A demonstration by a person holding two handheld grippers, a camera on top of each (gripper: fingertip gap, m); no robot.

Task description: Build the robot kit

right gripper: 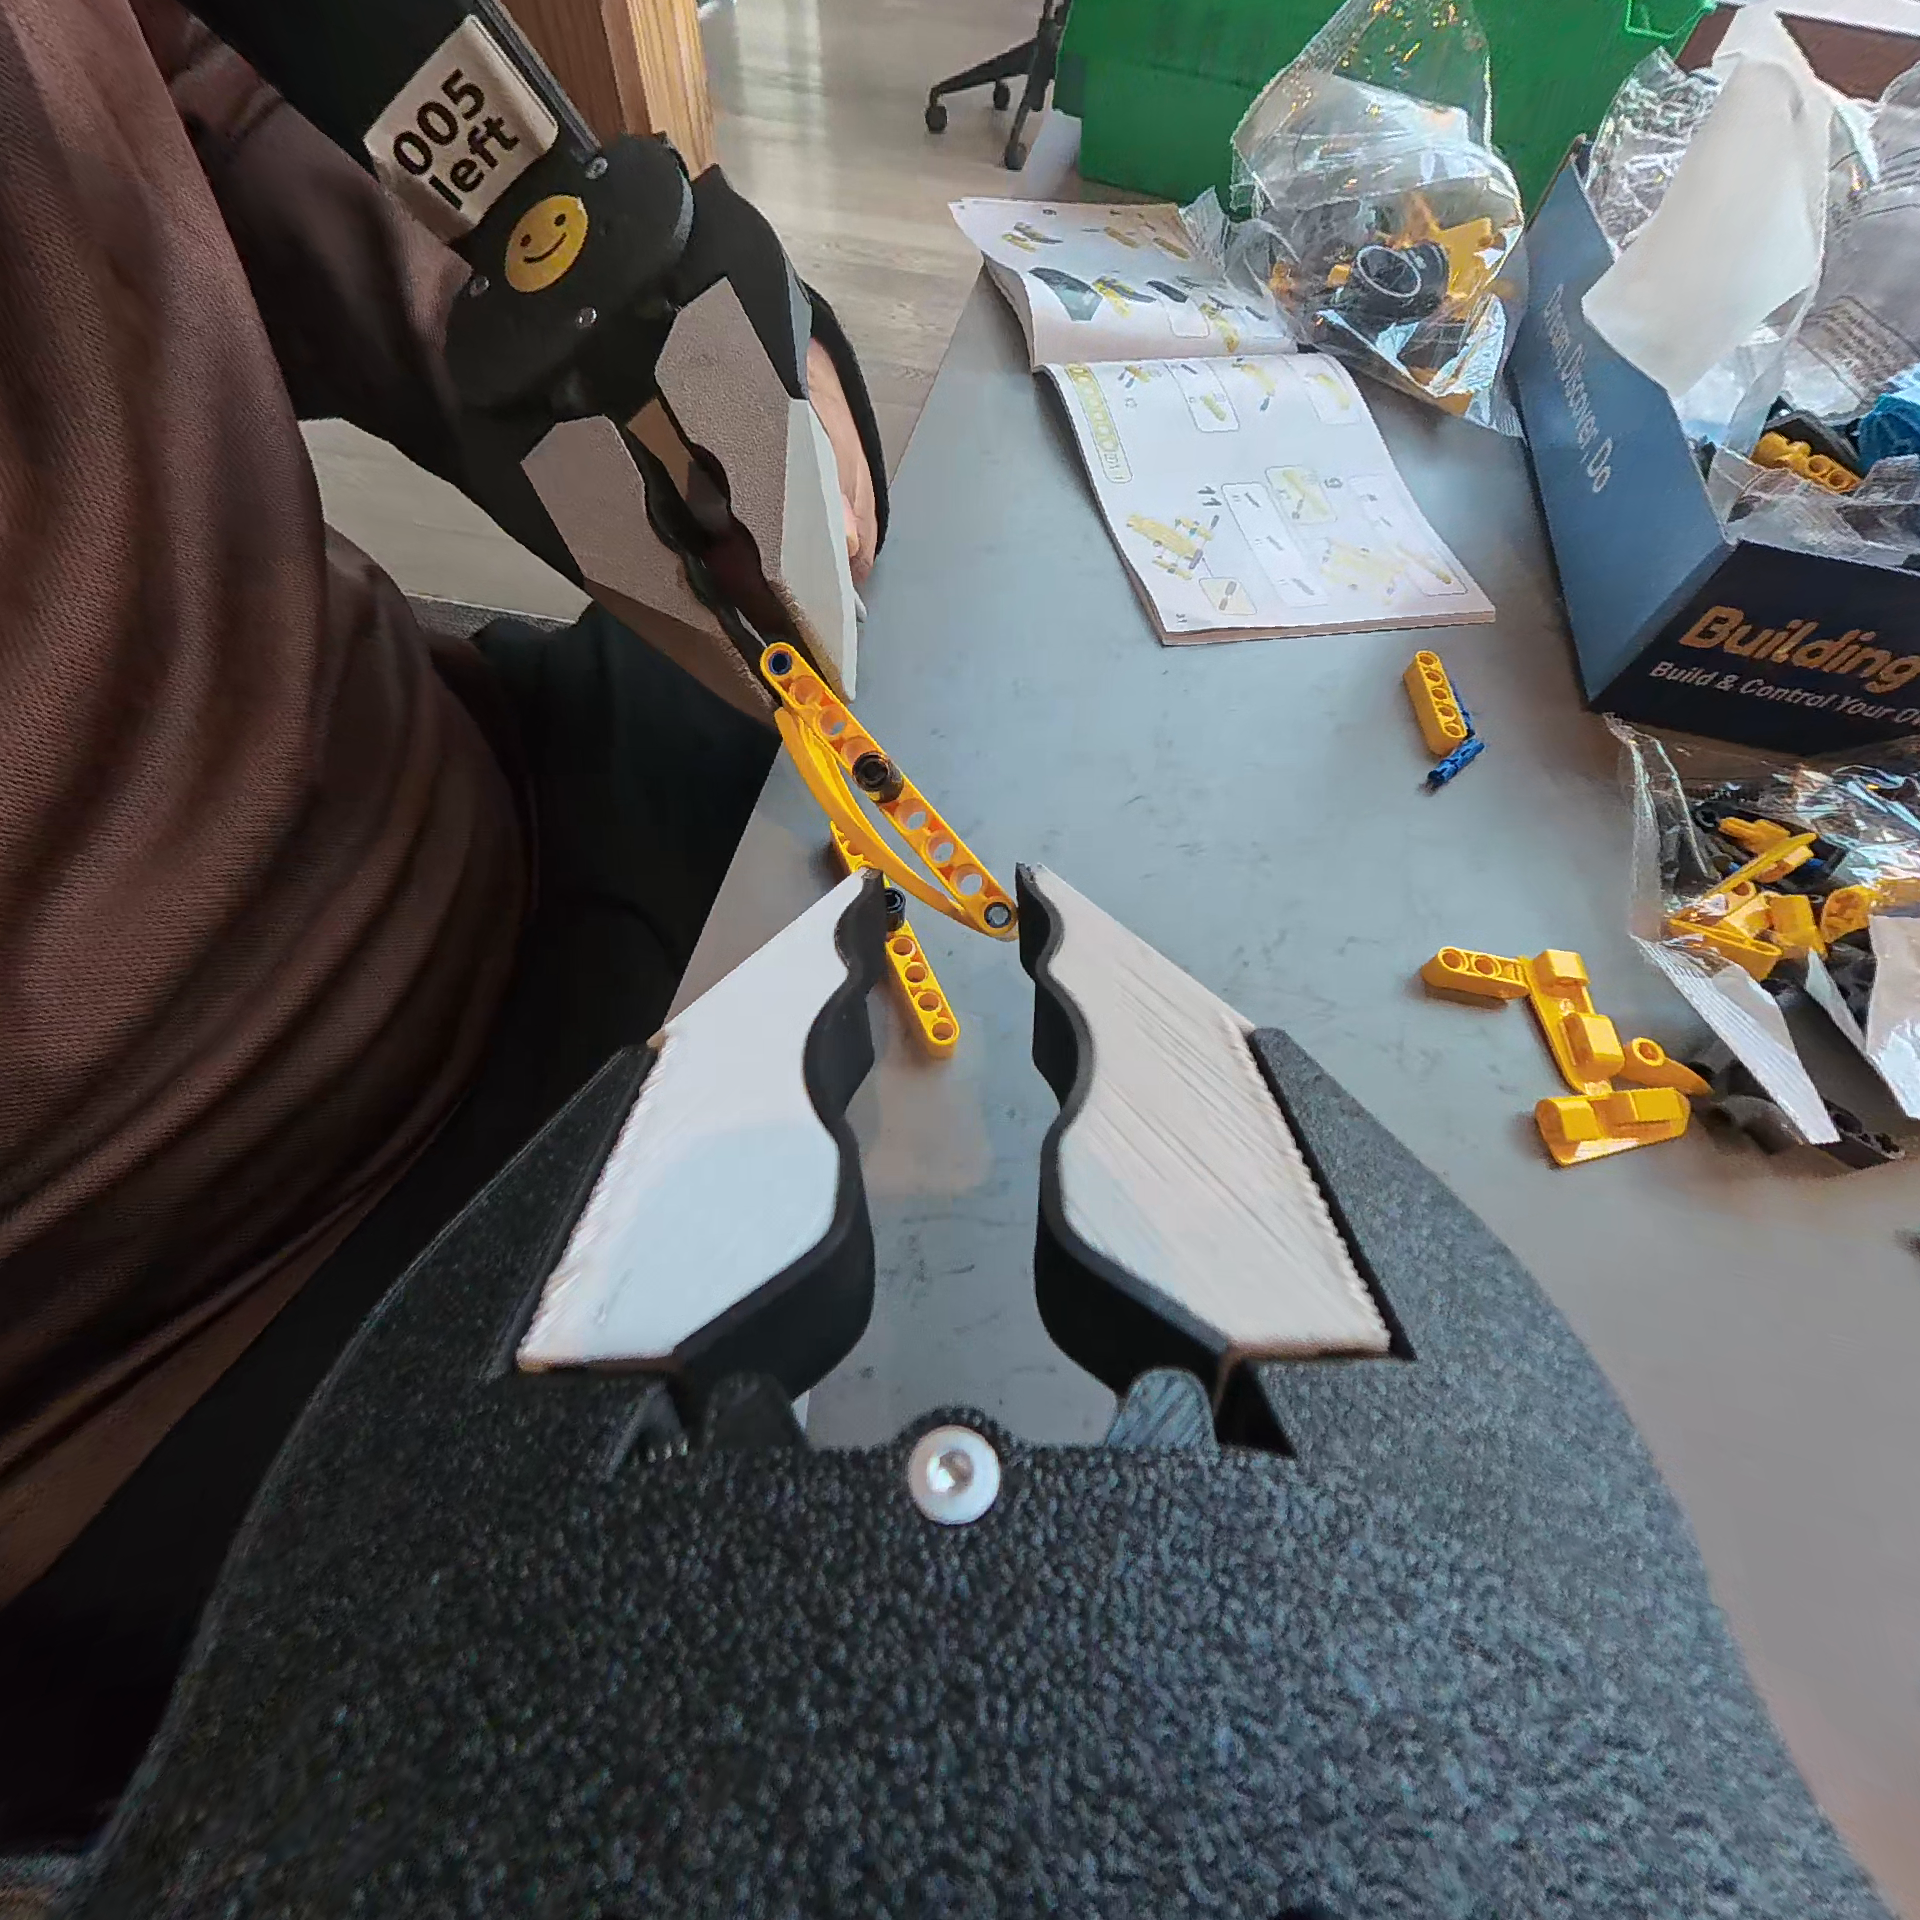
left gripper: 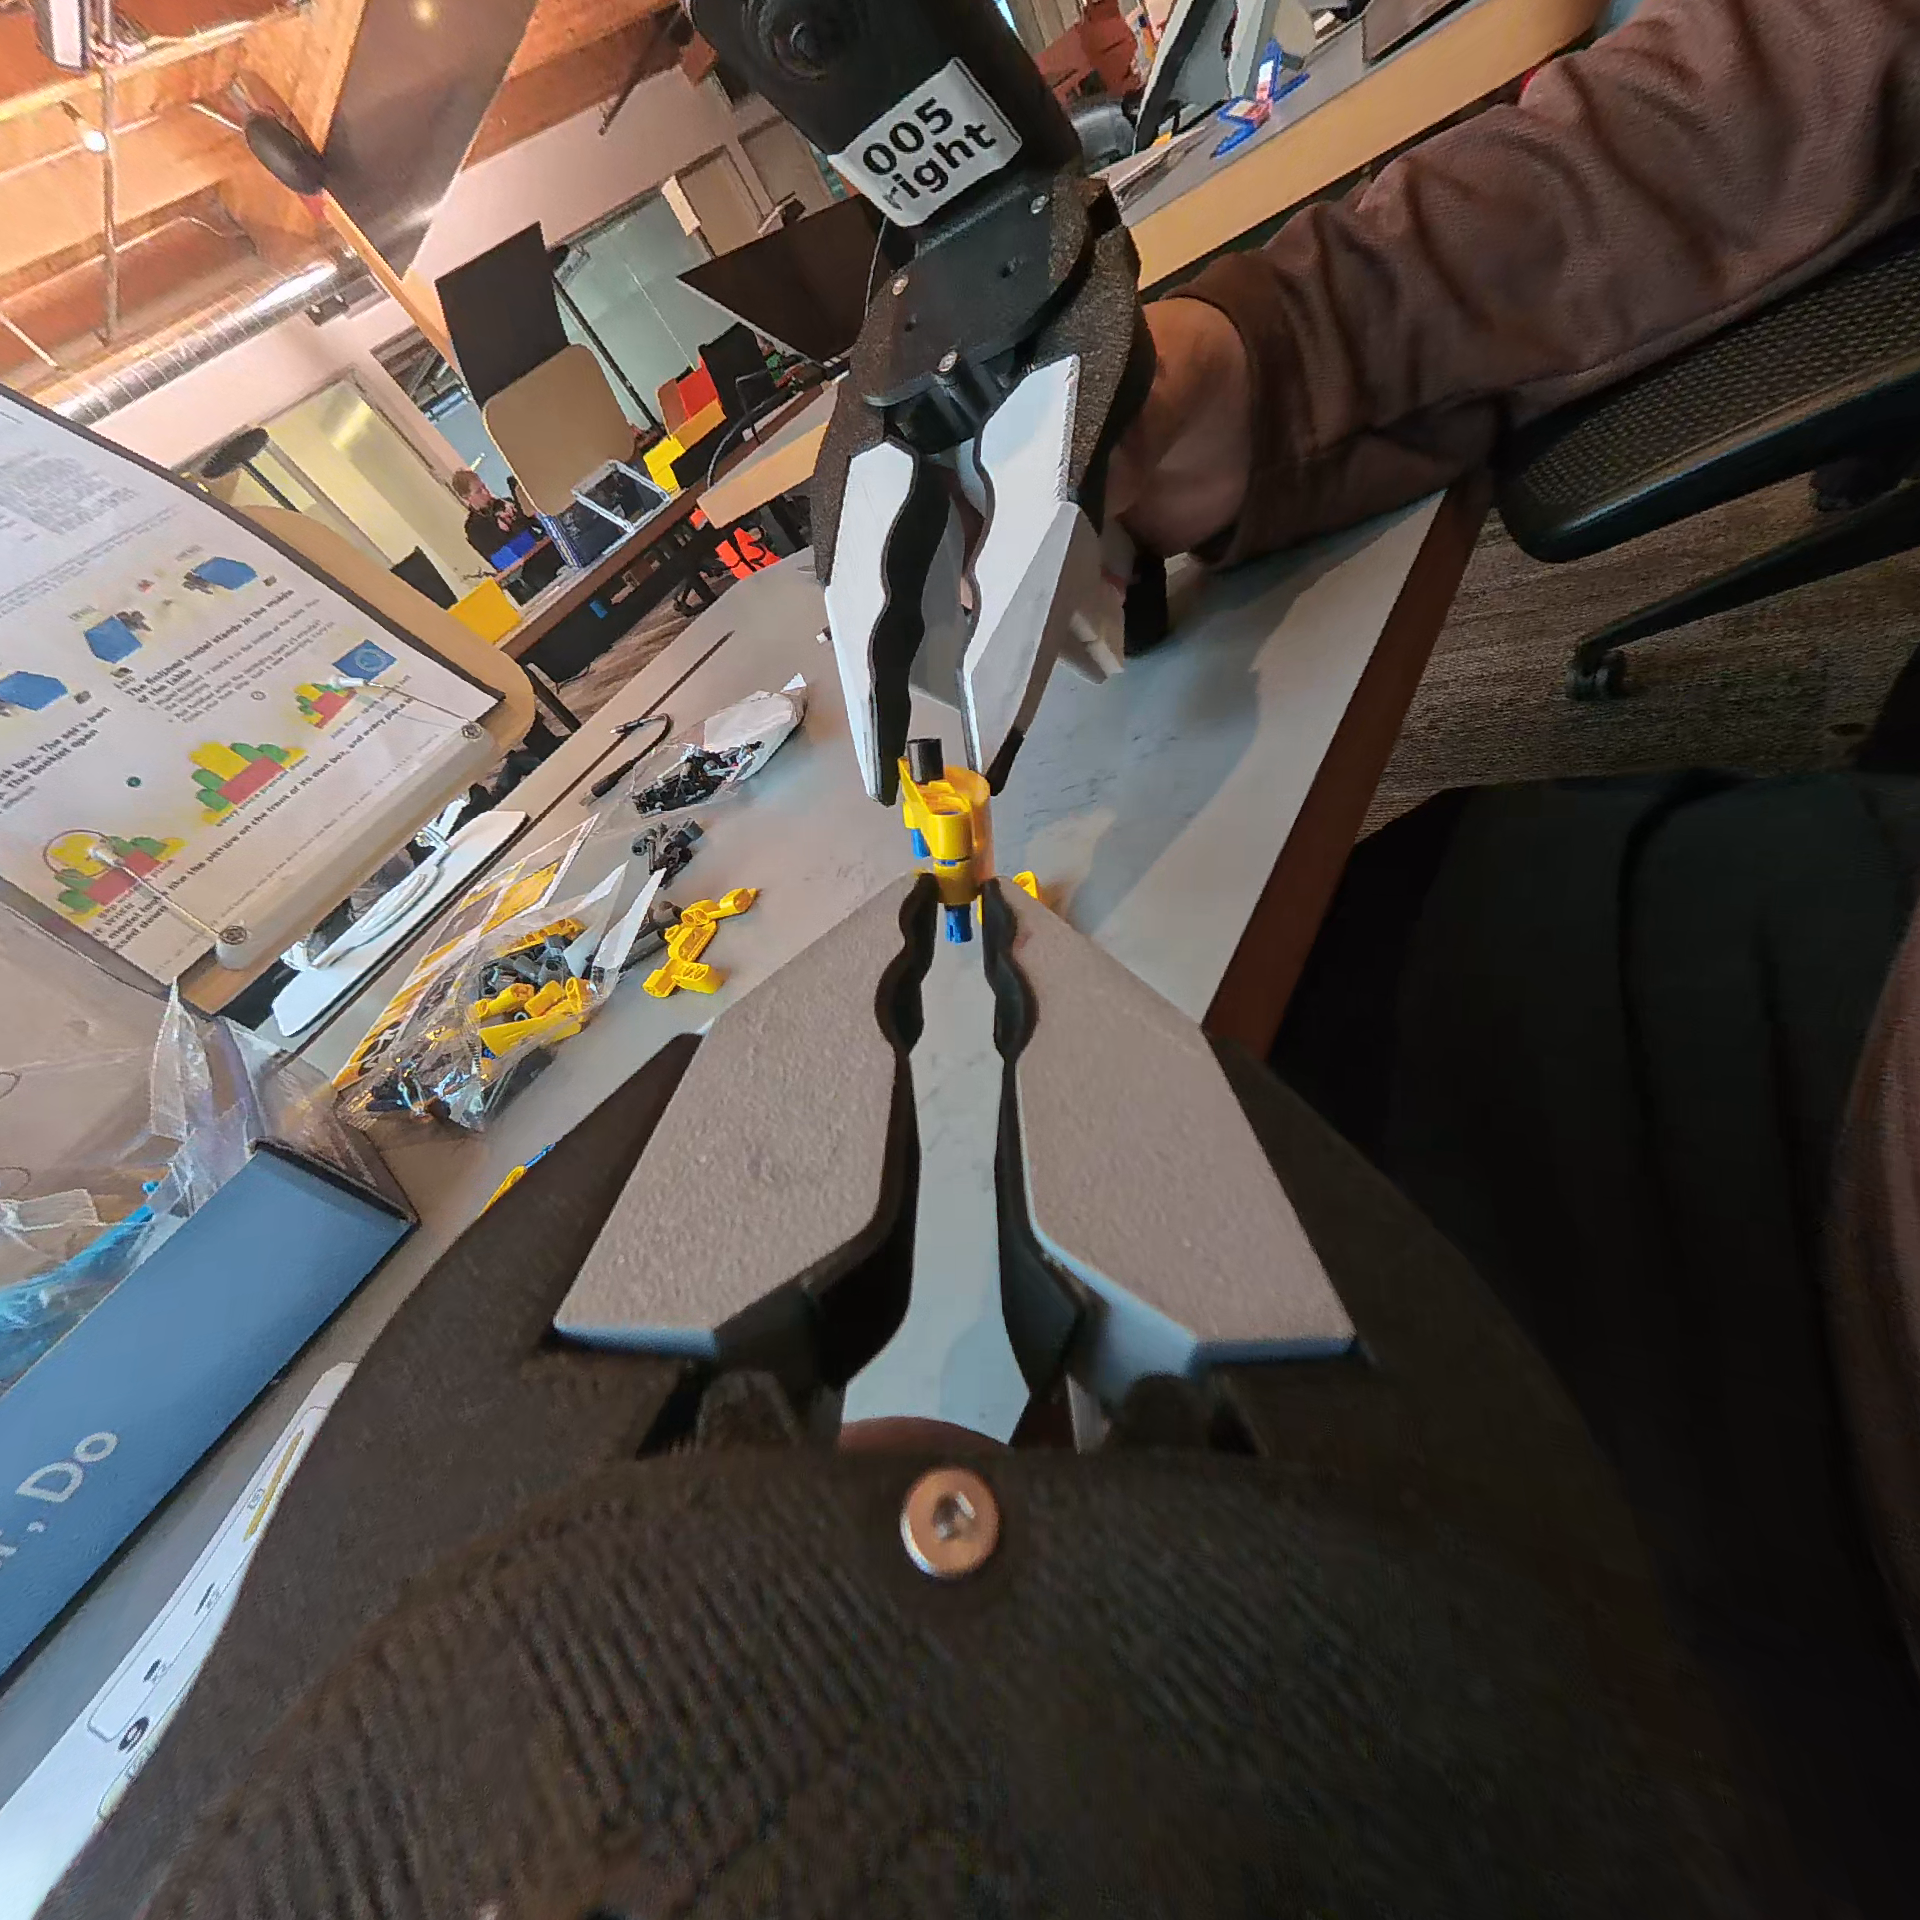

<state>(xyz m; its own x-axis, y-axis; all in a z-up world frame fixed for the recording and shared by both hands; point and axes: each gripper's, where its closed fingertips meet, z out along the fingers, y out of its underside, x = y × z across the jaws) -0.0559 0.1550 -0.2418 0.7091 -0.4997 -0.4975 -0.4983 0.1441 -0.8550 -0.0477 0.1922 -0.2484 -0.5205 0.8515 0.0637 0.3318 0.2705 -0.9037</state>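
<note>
Left tool (left gripper: 951, 902) clamped on yellow beam assembly (right gripper: 883, 800), right tool (right gripper: 940, 894) parted, its tips flanking the assembly's far end

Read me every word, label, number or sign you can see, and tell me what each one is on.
I don't quote writing; these bear it:
White label, right hand-held gripper.
White label and yellow smiley sticker, left hand-held gripper holding a yellow beam.
Dark blue box: orange and white print.
Open booklet: step numbers, too small.
Propped instruction sheet: small blurred print.
</note>
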